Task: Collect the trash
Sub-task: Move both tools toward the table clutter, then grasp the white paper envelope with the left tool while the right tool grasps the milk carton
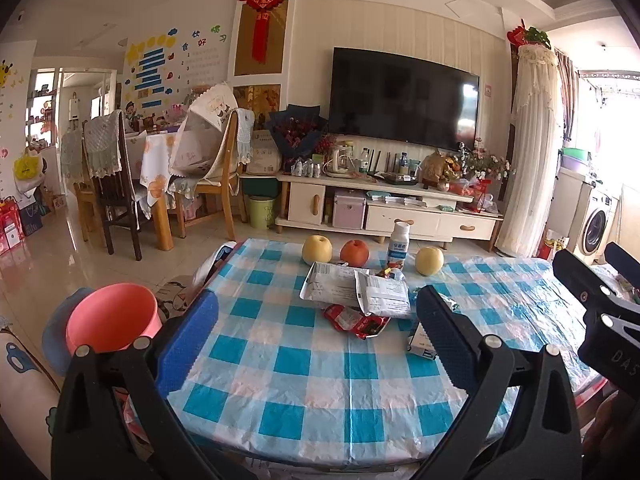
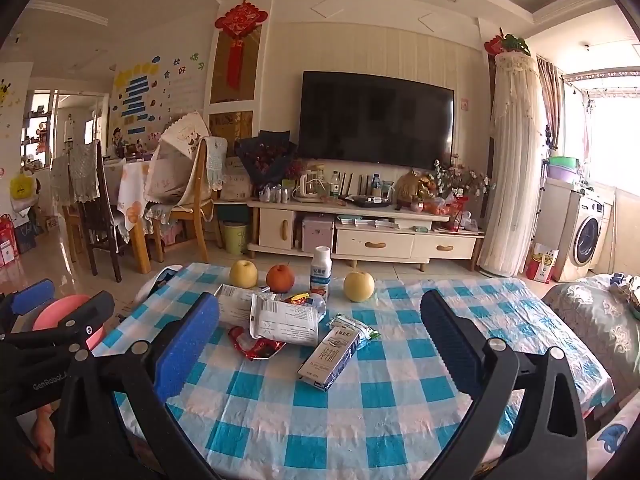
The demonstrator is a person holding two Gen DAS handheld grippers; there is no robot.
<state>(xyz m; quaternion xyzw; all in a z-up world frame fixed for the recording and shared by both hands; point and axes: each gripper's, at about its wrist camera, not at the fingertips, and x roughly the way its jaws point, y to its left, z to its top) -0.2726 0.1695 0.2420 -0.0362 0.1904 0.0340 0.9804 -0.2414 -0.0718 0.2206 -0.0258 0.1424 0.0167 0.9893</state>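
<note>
Both jaws wide, empty: left gripper (image 1: 320,336), right gripper (image 2: 320,340). Bare checked table (image 2: 360,420) lower centre; milk carton (image 1: 420,342) half hidden.

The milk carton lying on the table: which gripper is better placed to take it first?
Right. The milk carton lies between the open right gripper fingers; the left gripper has it behind its right finger.

Left gripper (image 1: 316,344): black plastic arms, silver rivets, blue ribbed pads. Right gripper (image 2: 320,344) the same; seen left of the checkered tablecloth (image 2: 360,420), white "GenRobot" lettering on the left gripper's black body.
</note>
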